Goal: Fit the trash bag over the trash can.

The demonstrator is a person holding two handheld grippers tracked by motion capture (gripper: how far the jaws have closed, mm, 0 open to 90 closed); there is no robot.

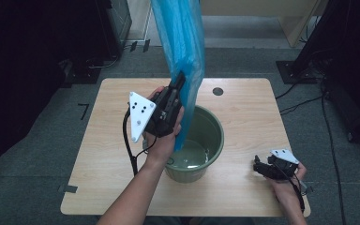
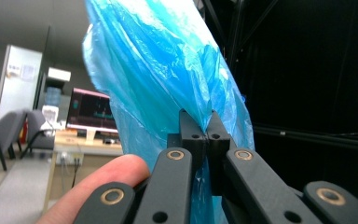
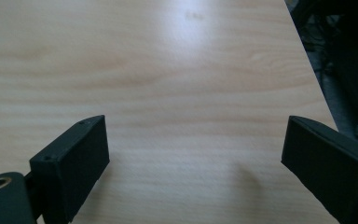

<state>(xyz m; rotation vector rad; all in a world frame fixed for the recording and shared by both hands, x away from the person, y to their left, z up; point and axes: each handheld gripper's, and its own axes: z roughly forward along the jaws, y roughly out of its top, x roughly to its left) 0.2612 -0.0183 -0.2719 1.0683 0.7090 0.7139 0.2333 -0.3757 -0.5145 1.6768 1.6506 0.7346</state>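
Observation:
A long blue plastic bag (image 1: 183, 42) hangs from above the table, its lower end dipping into a green bucket (image 1: 214, 140) at the table's middle. My left gripper (image 1: 179, 80) is raised above the bucket's left side and is shut on a fold of the blue plastic bag (image 2: 168, 79); its jaws meet tightly on the film in the left gripper view (image 2: 205, 126). My right gripper (image 1: 257, 166) rests low over the table's front right, pointing left toward the bucket. It stands open (image 3: 193, 149) with bare wood between its jaws.
The wooden table (image 1: 243, 112) has a round cable hole (image 1: 218, 91) behind the bucket. The bucket's bottom looks wet or shiny. Dark equipment stands left and right of the table, with cables on the floor at the right.

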